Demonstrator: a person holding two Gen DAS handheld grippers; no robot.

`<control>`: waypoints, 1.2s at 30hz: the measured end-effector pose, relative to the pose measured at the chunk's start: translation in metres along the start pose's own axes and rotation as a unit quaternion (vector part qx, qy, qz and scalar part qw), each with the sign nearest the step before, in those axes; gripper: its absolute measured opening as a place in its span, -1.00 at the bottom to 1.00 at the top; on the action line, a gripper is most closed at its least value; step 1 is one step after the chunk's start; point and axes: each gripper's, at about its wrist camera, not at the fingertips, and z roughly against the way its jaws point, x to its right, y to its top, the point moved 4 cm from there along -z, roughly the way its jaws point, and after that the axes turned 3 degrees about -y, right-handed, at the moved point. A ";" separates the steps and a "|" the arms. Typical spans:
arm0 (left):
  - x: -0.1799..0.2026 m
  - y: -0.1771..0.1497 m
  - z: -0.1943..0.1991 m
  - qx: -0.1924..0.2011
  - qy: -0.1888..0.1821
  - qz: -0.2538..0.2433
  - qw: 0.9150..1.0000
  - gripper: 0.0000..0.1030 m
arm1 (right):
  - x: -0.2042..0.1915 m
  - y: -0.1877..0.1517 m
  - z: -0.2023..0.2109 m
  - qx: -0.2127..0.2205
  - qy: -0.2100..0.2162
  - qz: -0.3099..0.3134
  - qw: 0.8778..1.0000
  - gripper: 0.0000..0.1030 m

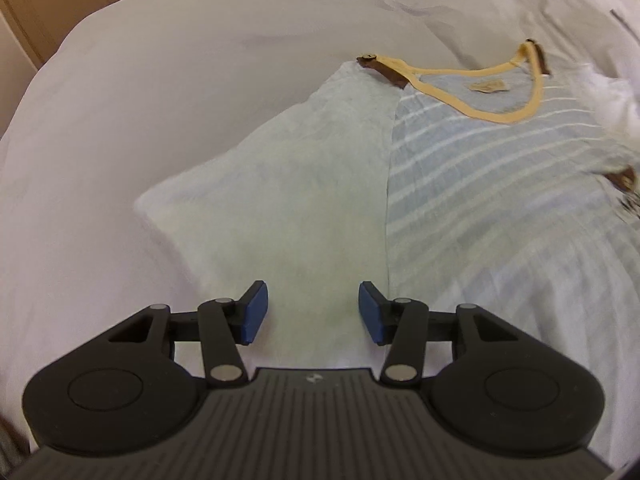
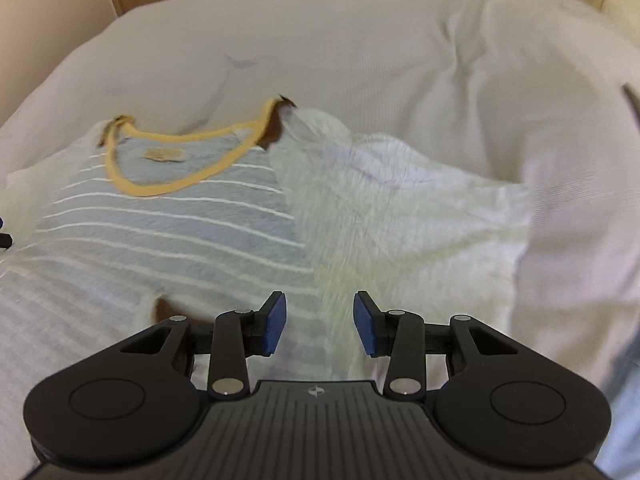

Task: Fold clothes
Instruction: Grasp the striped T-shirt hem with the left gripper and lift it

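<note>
Black left gripper (image 1: 312, 314), blue pads (image 1: 256, 312)

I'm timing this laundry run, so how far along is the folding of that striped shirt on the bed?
Done: the striped shirt lies flat on the white bedding, collar up. In hand: nothing; the left gripper and right gripper hover open above it. Left: both pale sleeves lie spread outward, so apparently every fold remains.

Pale blue shirt (image 1: 480, 184) with white stripes, yellow neckline (image 1: 500, 114), plain pale sleeves, white bedsheet (image 1: 160, 100)
</note>
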 end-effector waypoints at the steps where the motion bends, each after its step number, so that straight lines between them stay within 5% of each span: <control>1: 0.000 -0.010 0.009 0.000 -0.009 0.004 1.000 -0.12 | -0.008 -0.005 0.012 0.002 -0.002 -0.003 1.000 -0.22; 8: 0.015 -0.086 0.055 -0.007 -0.110 0.022 0.994 -0.16 | -0.097 -0.059 0.100 0.006 -0.007 -0.020 1.000 -0.20; 16: 0.069 -0.161 0.077 -0.061 -0.243 0.021 0.968 -0.44 | -0.231 -0.162 0.178 -0.046 -0.013 -0.082 0.995 -0.12; 24: 0.101 -0.195 0.064 -0.093 -0.307 0.102 0.942 -0.45 | -0.267 -0.221 0.210 -0.078 -0.027 -0.119 0.990 -0.06; 25: 0.103 -0.197 0.063 -0.094 -0.311 0.112 0.939 -0.51 | -0.265 -0.225 0.211 -0.079 -0.030 -0.125 0.988 -0.06; 26: 0.105 -0.198 0.063 -0.097 -0.314 0.113 0.938 -0.87 | -0.263 -0.228 0.211 -0.080 -0.032 -0.131 0.988 -0.06; 27: 0.105 -0.198 0.065 -0.099 -0.312 0.105 0.939 -1.00 | -0.262 -0.231 0.211 -0.081 -0.034 -0.135 0.987 -0.06; 32: 0.085 -0.201 0.092 -0.089 -0.258 0.050 0.961 -1.00 | -0.253 -0.239 0.213 -0.082 -0.038 -0.137 0.986 -0.06; 36: 0.065 -0.205 0.098 -0.094 -0.228 0.041 0.968 -1.00 | -0.240 -0.251 0.213 -0.083 -0.045 -0.137 0.986 -0.06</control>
